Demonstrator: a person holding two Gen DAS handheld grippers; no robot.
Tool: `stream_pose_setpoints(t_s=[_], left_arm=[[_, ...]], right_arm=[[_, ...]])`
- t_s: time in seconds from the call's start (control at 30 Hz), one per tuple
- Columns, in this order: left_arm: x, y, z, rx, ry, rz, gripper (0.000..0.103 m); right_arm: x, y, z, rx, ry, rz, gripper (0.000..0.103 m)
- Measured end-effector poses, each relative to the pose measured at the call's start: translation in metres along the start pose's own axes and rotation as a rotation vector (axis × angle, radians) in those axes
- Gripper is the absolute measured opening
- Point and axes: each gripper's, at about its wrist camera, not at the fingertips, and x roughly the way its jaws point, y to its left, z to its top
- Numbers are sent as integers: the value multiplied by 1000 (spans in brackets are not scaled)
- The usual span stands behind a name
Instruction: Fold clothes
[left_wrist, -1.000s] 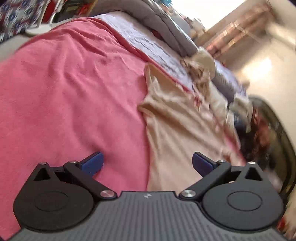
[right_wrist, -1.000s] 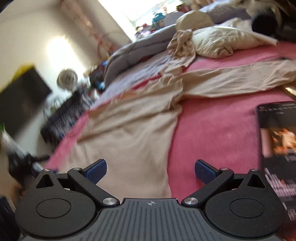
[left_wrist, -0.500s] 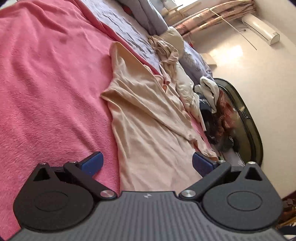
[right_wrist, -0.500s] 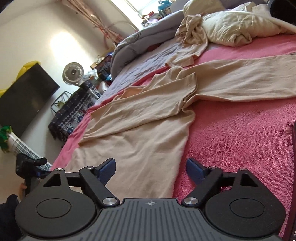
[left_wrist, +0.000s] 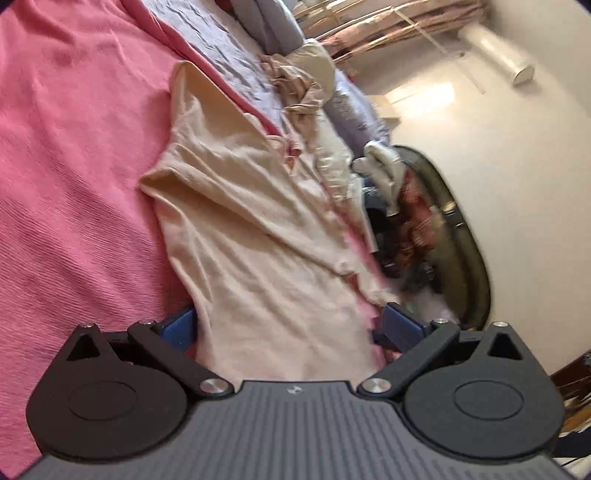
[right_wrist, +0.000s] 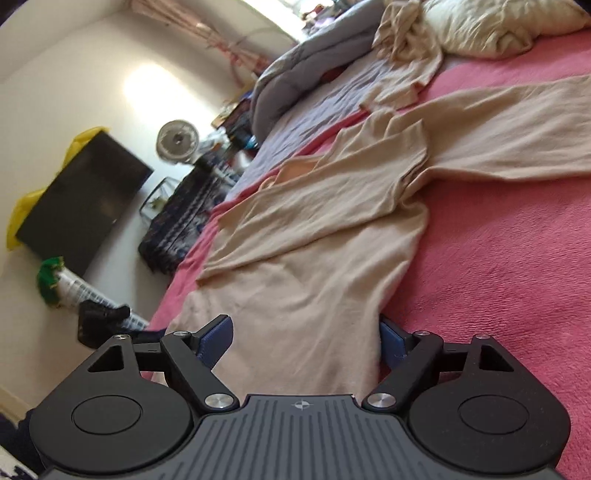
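A beige long-sleeved shirt (left_wrist: 258, 236) lies spread on a pink bedspread (left_wrist: 66, 155). In the left wrist view its hem runs between my open left gripper's (left_wrist: 291, 328) blue fingertips, close to the cloth. In the right wrist view the same shirt (right_wrist: 317, 258) lies with one sleeve (right_wrist: 509, 125) stretched to the right. My right gripper (right_wrist: 306, 341) is open with the hem between its fingertips. Neither gripper is shut on the cloth.
A pile of pale clothes and pillows (right_wrist: 480, 26) and a grey duvet (right_wrist: 295, 70) lie at the far end of the bed. A dark laundry basket with clothes (left_wrist: 424, 229) stands beside the bed. A fan (right_wrist: 177, 142) and dark furniture (right_wrist: 85, 199) stand by the wall.
Both grippers have moved down and closer to the shirt's hem. The right gripper has swung left, and the dark object at its right edge has left view.
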Motion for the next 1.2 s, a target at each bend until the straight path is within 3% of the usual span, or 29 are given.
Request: stream_pose_setpoints(t_s=[0.17,0.23,0.27,0.3,0.33,0.37,0.4,0.5,0.77,0.87,0.97,1.03,1.1,1.17,1.2], left_arm=[[16,-12,-1,61,13,171,83],[15,-17,-3,73,1,234,63],[13,-15,-4,54,-9,272,42],[11,-13,-5,33,-19,310,14],[9,-10,-6,11,-30,348,1],[5,-4,-7,-33,-35,348,0],[3,-2,-9,-50,-42,335,0],[2,-5,-13,-42,-46,336,0],[-3,-26,-9,11,-42,311,0],[-6,-18,-12,-13,-43,339,0],[-1,-2,-17,-80,-26,323,0],[1,0,-19,-78,-30,294,19],[2,-3,-17,-71,-28,252,49],[8,-13,-18,-27,-28,259,53],[13,-21,-19,20,-25,305,48]], right_arm=[[16,3,12,-26,36,14,92],[22,13,13,-58,36,-39,92],[24,18,13,-74,33,-72,80],[25,23,12,-88,28,-117,69],[27,24,12,-79,32,-161,39],[28,26,12,-69,38,-205,13],[28,21,12,-36,43,-217,11],[22,8,13,47,41,-188,9],[-2,14,19,11,-14,-245,6],[-1,8,16,11,15,-306,6],[1,6,7,-9,45,-276,11],[2,7,6,1,50,-227,18],[8,15,5,-44,53,-253,20],[16,24,4,-90,53,-281,20],[21,30,3,-111,52,-307,17]])
